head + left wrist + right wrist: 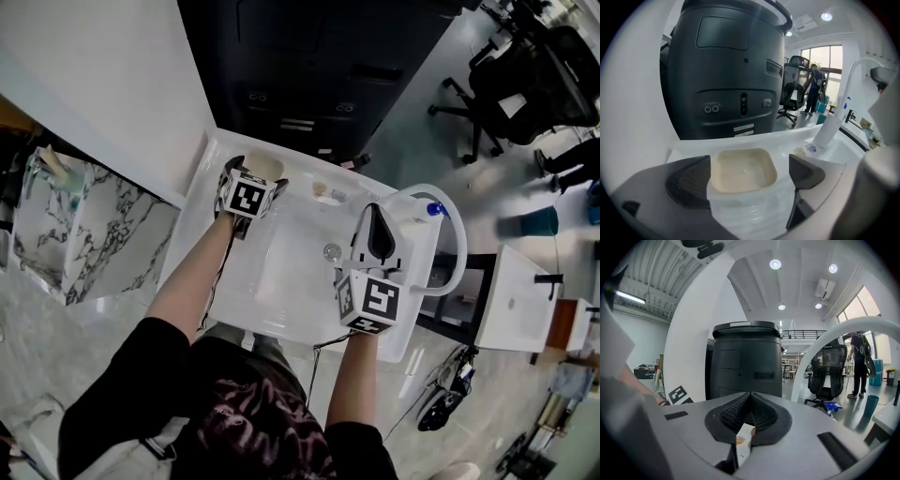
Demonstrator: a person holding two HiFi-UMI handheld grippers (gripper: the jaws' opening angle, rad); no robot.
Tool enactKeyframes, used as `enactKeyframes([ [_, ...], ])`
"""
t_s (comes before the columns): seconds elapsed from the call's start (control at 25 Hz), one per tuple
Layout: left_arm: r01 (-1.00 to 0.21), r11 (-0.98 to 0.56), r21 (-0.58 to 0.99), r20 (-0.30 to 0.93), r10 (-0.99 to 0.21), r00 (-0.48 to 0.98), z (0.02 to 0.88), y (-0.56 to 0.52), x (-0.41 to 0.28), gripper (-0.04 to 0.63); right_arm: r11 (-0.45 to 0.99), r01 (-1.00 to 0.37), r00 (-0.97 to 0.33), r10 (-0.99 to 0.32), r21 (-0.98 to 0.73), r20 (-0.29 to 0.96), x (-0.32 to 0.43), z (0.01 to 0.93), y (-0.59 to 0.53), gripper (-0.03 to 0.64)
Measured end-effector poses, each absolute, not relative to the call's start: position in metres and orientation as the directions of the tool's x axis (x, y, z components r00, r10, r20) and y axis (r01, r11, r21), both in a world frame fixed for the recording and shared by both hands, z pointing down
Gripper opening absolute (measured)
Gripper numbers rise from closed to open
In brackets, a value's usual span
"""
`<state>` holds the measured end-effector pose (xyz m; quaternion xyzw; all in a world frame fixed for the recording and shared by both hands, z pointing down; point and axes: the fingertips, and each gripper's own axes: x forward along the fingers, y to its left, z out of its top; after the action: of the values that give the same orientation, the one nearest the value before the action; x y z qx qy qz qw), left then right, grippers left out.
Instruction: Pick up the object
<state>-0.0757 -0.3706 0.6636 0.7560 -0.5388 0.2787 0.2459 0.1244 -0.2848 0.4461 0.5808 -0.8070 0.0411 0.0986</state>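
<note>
A cream square dish (pixel 265 167) (pixel 743 169) rests on the back left corner of the white sink's ledge (pixel 214 155). My left gripper (pixel 257 178) (pixel 748 176) is open around it, one dark pad on each side and neither one pressing on the dish. My right gripper (pixel 379 228) (pixel 750 404) hovers over the right side of the sink by the faucet. It is shut on a small white packet (pixel 743 442) whose lower end sticks out below the pads.
A white arched faucet (pixel 457 239) and a blue-capped bottle (pixel 433 210) stand at the sink's right edge. The drain (pixel 331 251) lies mid-basin, and a small item (pixel 325 192) sits on the back ledge. A big black machine (pixel 726 70) stands behind. Office chairs (pixel 525 75) are far right.
</note>
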Motion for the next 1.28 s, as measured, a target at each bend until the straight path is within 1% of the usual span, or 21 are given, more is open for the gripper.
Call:
enactKeyframes([
  [0.16, -0.955, -0.284, 0.081, 0.737, -0.629, 0.249, 0.679, -0.372, -0.078, 0.511, 0.320, -0.946, -0.302, -0.927, 0.047, 0.222, 0.130, 0.458, -0.285, 0.015],
  [0.36, -0.954, -0.293, 0.058, 0.748, -0.621, 0.236, 0.682, -0.381, -0.075, 0.511, 0.313, -0.949, -0.295, -0.928, 0.046, 0.229, 0.138, 0.466, -0.288, 0.015],
  [0.56, -0.955, -0.295, -0.031, 0.766, -0.620, 0.167, 0.692, -0.383, -0.081, 0.509, 0.317, -0.947, -0.299, -0.926, 0.045, 0.232, 0.138, 0.466, -0.290, 0.015],
  [0.8, -0.945, -0.312, -0.103, 0.772, -0.624, 0.122, 0.696, -0.385, -0.085, 0.503, 0.317, -0.948, -0.299, -0.924, 0.040, 0.238, 0.137, 0.470, -0.293, 0.015],
  [1.0, -0.945, -0.306, -0.120, 0.776, -0.622, 0.103, 0.697, -0.382, -0.086, 0.455, 0.310, -0.950, -0.295, -0.930, 0.037, 0.220, 0.136, 0.465, -0.296, 0.015],
  [1.04, -0.943, -0.303, -0.135, 0.771, -0.631, 0.092, 0.695, -0.382, -0.086, 0.433, 0.311, -0.949, -0.296, -0.930, 0.041, 0.216, 0.136, 0.466, -0.296, 0.015],
  [1.08, -0.942, -0.295, -0.158, 0.759, -0.647, 0.075, 0.692, -0.383, -0.088, 0.371, 0.312, -0.949, -0.296, -0.930, 0.043, 0.216, 0.137, 0.467, -0.296, 0.015],
  [1.16, -0.942, -0.267, -0.204, 0.730, -0.683, 0.036, 0.684, -0.386, -0.092, 0.180, 0.315, -0.948, -0.299, -0.928, 0.040, 0.221, 0.138, 0.469, -0.295, 0.015],
  [1.2, -0.941, -0.263, -0.215, 0.723, -0.690, 0.028, 0.683, -0.386, -0.092, 0.125, 0.314, -0.949, -0.299, -0.929, 0.038, 0.218, 0.138, 0.469, -0.295, 0.015],
  [1.28, -0.939, -0.265, -0.217, 0.726, -0.687, 0.026, 0.683, -0.386, -0.093, 0.051, 0.317, -0.948, -0.302, -0.928, 0.036, 0.220, 0.139, 0.469, -0.295, 0.015],
])
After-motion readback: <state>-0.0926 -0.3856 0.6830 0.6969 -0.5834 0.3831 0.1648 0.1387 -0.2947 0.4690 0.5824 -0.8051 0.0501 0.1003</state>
